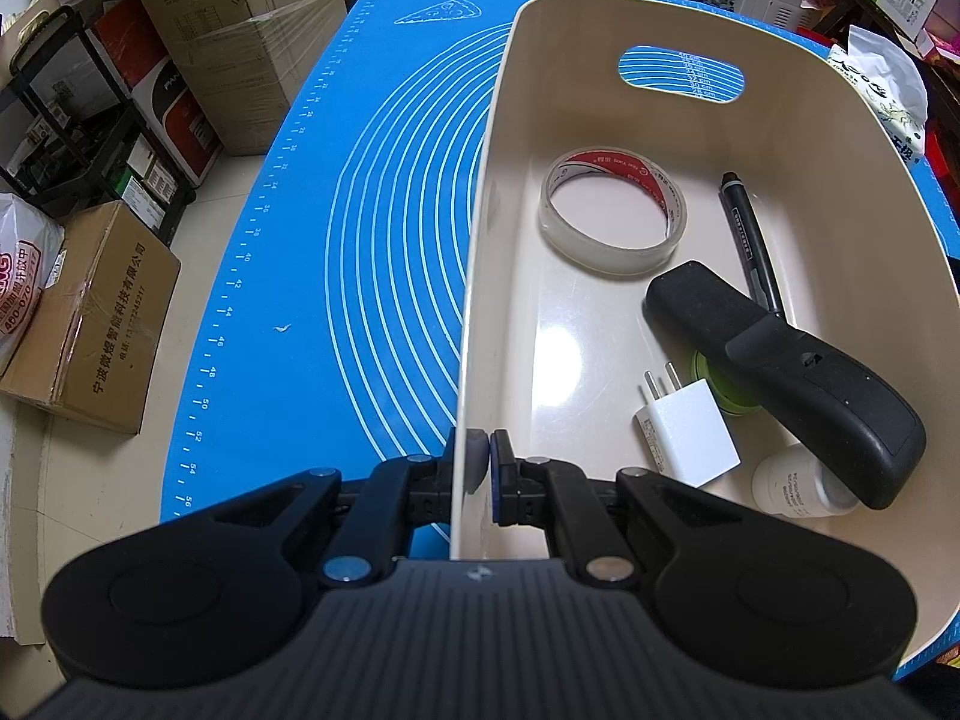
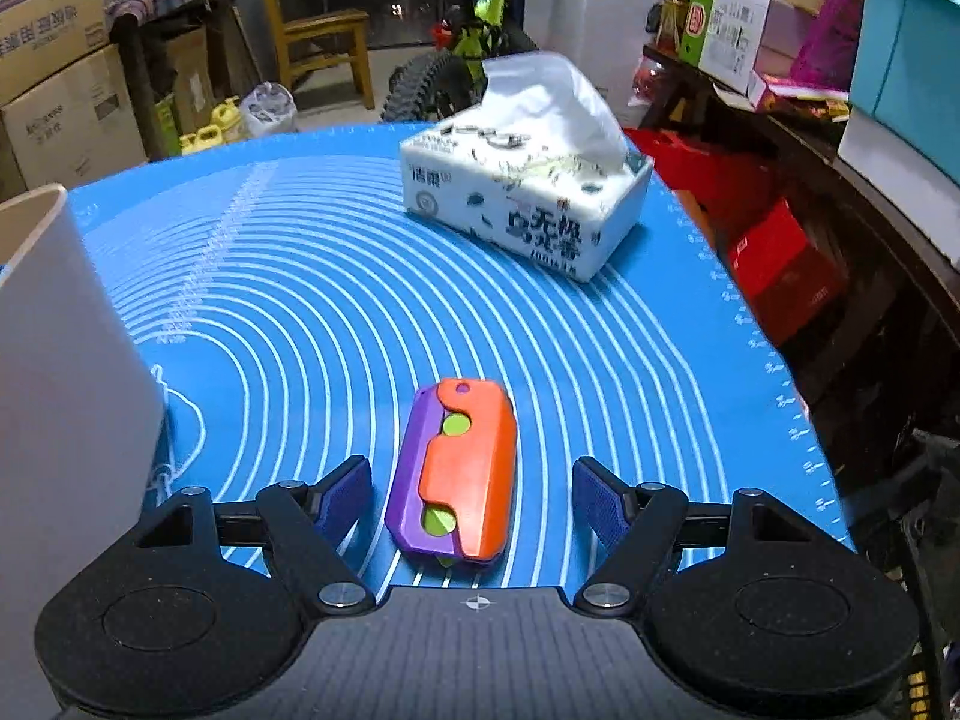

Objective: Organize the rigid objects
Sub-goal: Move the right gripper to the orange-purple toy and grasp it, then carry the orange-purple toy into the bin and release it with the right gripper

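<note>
Bin (image 1: 780,138) wall pinched by left tool (image 1: 485,456). Right tool (image 2: 471,495) spread around orange-purple toy (image 2: 462,468) on tabletop (image 2: 300,276).

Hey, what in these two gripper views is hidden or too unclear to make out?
- Green round object, left wrist view: mostly under the black curved handheld device; identity unclear.
- Small white bottle, same view: label too small to read, partly covered.
- Cream plastic bin, right wrist view: cut off by the left edge; contents unseen.

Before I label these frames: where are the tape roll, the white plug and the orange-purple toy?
tape roll (image 1: 612,213), left wrist view, its clear outer band
white plug (image 1: 687,432), left wrist view, its body
orange-purple toy (image 2: 471,468), right wrist view, its orange face
</note>
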Demonstrator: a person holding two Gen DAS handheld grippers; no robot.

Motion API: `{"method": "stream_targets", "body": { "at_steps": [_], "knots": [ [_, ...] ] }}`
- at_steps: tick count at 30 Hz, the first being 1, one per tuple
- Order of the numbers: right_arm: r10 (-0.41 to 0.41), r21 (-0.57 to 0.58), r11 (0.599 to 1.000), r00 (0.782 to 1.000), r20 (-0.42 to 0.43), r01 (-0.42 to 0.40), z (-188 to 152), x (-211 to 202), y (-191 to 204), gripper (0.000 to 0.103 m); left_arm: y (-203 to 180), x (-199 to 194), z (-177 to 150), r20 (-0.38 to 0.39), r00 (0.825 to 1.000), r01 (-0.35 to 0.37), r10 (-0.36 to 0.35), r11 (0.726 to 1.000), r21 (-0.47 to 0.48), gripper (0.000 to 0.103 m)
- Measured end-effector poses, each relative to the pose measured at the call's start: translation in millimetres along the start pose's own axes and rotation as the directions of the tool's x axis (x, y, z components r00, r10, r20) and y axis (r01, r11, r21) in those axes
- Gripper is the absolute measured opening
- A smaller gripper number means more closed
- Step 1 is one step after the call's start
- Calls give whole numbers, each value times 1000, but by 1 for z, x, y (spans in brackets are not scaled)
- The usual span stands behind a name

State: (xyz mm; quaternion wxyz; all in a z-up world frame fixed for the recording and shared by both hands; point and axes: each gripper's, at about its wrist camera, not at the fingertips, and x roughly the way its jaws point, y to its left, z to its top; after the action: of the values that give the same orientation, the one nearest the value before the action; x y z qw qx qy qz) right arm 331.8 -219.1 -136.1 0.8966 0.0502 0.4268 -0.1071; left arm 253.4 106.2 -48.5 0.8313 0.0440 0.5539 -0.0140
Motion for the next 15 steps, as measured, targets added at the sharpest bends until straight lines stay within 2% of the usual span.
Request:
{"method": "stream_targets", "body": {
  "at_steps": [5, 7, 10, 15],
  "knots": [
    [-5, 9, 1000, 1000, 19, 5, -2, 3, 0, 77, -1, 0, 0, 1, 1000, -2, 2, 1000, 1, 9],
    [17, 3, 1000, 999, 29, -18, -3, 2, -1, 69, -1, 1, 0, 1, 1000, -1, 1, 1000, 0, 9],
    [30, -11, 1000, 999, 44, -29, -4, -1, 0, 50, -1, 1, 0, 1, 1000, -3, 3, 1000, 2, 9],
    [17, -17, 1000, 998, 63, -16, -7, -7, 0, 49, -1, 2, 0, 1, 1000, -3, 3, 1000, 1, 9]
  ]
}}
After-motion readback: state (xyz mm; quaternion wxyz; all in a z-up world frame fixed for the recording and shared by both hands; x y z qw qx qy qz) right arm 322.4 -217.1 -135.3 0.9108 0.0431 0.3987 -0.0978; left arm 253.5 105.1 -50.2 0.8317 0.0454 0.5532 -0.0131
